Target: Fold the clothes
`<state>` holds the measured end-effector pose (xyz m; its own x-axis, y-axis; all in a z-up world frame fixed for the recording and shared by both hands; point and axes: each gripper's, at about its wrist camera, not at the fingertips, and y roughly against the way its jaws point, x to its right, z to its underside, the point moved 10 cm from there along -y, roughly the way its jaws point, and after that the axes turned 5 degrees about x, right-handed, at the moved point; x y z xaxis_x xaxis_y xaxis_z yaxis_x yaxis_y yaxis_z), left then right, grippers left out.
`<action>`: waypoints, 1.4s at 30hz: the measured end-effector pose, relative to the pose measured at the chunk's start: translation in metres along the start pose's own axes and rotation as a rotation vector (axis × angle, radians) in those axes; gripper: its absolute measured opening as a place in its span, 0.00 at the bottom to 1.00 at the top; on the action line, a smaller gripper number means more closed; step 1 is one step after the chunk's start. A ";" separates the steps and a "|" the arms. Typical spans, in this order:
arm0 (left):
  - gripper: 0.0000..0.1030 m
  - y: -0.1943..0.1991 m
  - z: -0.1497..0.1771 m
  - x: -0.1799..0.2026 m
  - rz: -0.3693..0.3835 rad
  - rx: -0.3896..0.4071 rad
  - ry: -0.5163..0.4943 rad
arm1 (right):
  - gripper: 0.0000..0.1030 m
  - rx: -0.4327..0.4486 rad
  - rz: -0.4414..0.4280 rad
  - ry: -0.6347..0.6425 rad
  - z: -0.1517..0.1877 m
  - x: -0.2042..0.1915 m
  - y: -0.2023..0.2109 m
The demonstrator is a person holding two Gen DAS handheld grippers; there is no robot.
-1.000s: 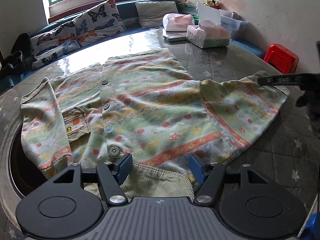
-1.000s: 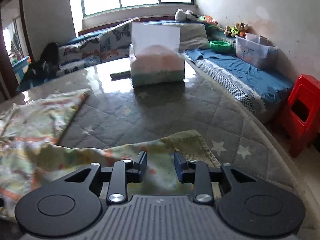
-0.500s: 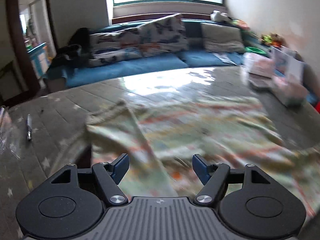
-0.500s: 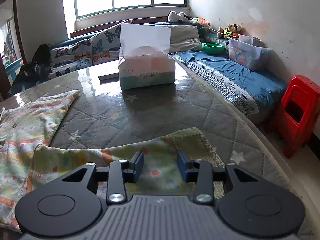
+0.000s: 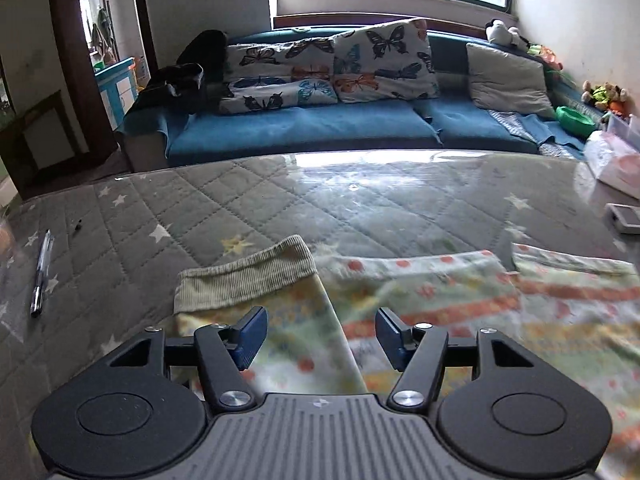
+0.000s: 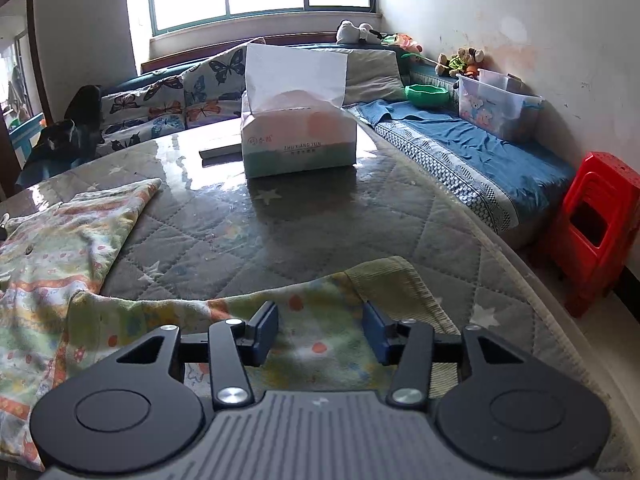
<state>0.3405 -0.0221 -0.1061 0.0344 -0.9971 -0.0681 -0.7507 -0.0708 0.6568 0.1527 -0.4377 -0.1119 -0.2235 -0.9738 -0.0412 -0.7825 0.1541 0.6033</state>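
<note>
I have the left gripper point(image 5: 318, 334) low over one sleeve point(image 5: 264, 304) of the patterned cardigan point(image 5: 500, 320), its blue fingers point(image 5: 250, 336) spread wide with nothing between them; the ribbed cuff point(image 5: 244, 278) lies flat just ahead of the tips. The cardigan is spread on the quilted table cover point(image 5: 280, 208), its body stretching off to the right of this view. A pen point(image 5: 41, 272) lies well off to the left on the cover. On the other side, my right gripper point(image 6: 322, 334) sits over the other sleeve point(image 6: 312, 312), also spread apart and holding nothing, with the sleeve's ribbed cuff point(image 6: 396, 284) just ahead and to the right, near the table's edge. From here the rest of the cardigan point(image 6: 60, 248) lies to the left, buttons facing up. A tissue pack point(image 6: 298, 136) stands farther back on the table, well apart from the garment. Beyond the table I see a blue sofa point(image 5: 320, 128) with butterfly cushions point(image 5: 332, 68), and a red stool point(image 6: 592, 224) on the floor at the right.
</note>
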 end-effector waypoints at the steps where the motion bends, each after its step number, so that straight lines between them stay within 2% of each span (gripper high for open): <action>1: 0.61 -0.004 0.000 -0.001 -0.011 -0.004 -0.003 | 0.47 0.000 0.000 -0.001 0.000 0.000 0.000; 4: 0.49 -0.011 0.002 -0.006 -0.020 -0.013 -0.005 | 0.47 -0.001 -0.003 -0.003 0.000 0.000 0.000; 6: 0.34 -0.009 0.002 -0.011 -0.019 -0.007 0.001 | 0.47 -0.001 -0.005 -0.005 -0.001 0.000 0.000; 7: 0.19 -0.007 0.002 -0.013 -0.018 -0.006 0.008 | 0.47 -0.001 -0.005 -0.005 -0.001 0.000 0.000; 8: 0.11 -0.005 0.002 -0.017 -0.016 -0.005 0.016 | 0.47 -0.001 -0.004 -0.004 0.000 0.000 -0.001; 11: 0.05 0.008 0.001 -0.033 -0.007 0.016 0.064 | 0.47 0.001 -0.002 -0.007 -0.001 0.000 -0.001; 19: 0.02 0.071 0.003 -0.097 -0.055 0.107 0.170 | 0.47 0.009 -0.008 -0.007 -0.003 0.000 -0.004; 24: 0.02 0.119 0.024 -0.147 -0.119 0.163 0.227 | 0.47 0.012 -0.009 0.010 -0.004 -0.001 -0.006; 33: 0.01 0.162 0.098 -0.217 -0.205 0.093 0.341 | 0.49 0.011 -0.005 0.036 -0.006 -0.003 -0.011; 39: 0.05 0.143 0.099 -0.208 -0.137 0.073 0.374 | 0.52 0.006 -0.003 0.038 -0.007 -0.005 -0.012; 40: 0.08 0.139 0.098 -0.204 -0.132 0.073 0.366 | 0.53 0.006 -0.004 0.036 -0.006 -0.005 -0.012; 42: 0.21 0.129 0.095 -0.197 -0.130 0.074 0.353 | 0.53 0.006 -0.004 0.038 -0.006 -0.005 -0.012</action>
<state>0.1737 0.1679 -0.0791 0.3473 -0.9295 0.1240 -0.7705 -0.2074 0.6027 0.1669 -0.4359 -0.1137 -0.1984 -0.9800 -0.0133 -0.7869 0.1512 0.5983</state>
